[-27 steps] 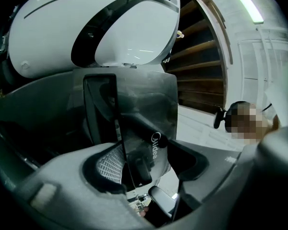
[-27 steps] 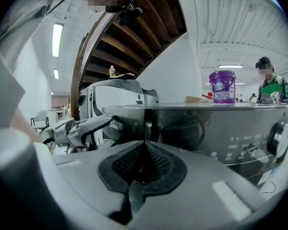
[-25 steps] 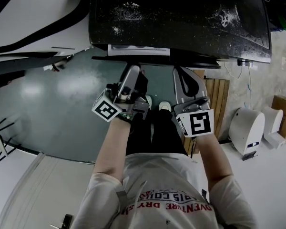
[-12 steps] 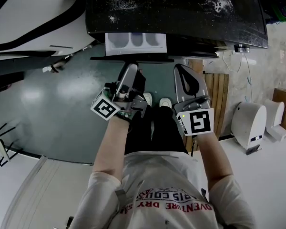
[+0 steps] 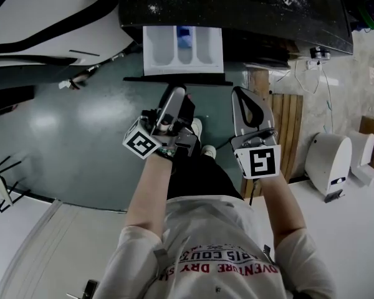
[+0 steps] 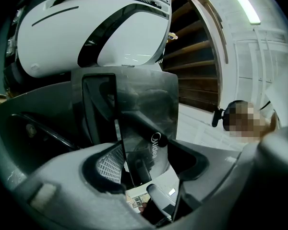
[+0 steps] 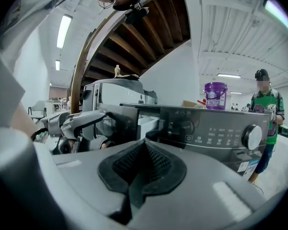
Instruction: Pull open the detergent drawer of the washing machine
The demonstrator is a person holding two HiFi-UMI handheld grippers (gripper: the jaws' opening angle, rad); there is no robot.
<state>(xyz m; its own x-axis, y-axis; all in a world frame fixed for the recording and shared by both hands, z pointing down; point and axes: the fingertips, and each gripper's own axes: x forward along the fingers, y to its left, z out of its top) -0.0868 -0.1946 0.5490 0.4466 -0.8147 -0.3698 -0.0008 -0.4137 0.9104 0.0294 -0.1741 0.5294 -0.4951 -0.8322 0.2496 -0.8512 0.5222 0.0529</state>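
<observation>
The washing machine point(image 5: 237, 11) fills the top of the head view, dark and speckled. Its detergent drawer point(image 5: 182, 45) stands pulled out, its white compartments showing, one holding something blue. My left gripper point(image 5: 177, 92) is shut on the drawer's dark front panel point(image 6: 134, 109), which sits between the jaws in the left gripper view. My right gripper point(image 5: 243, 93) hovers beside it, to the right, shut on nothing, its pads point(image 7: 144, 164) pressed together. In the right gripper view the drawer point(image 7: 139, 121) juts from the control panel point(image 7: 206, 128).
A wooden slatted panel point(image 5: 287, 136) stands right of the machine, with a white appliance point(image 5: 327, 164) farther right. A large white and black machine point(image 5: 50, 23) lies at the left. A purple tub point(image 7: 216, 96) sits on the washer. A person point(image 7: 264, 109) stands at the far right.
The drawer has slid farther out of the machine, with my left gripper on its front. Both grippers have drawn back toward me.
</observation>
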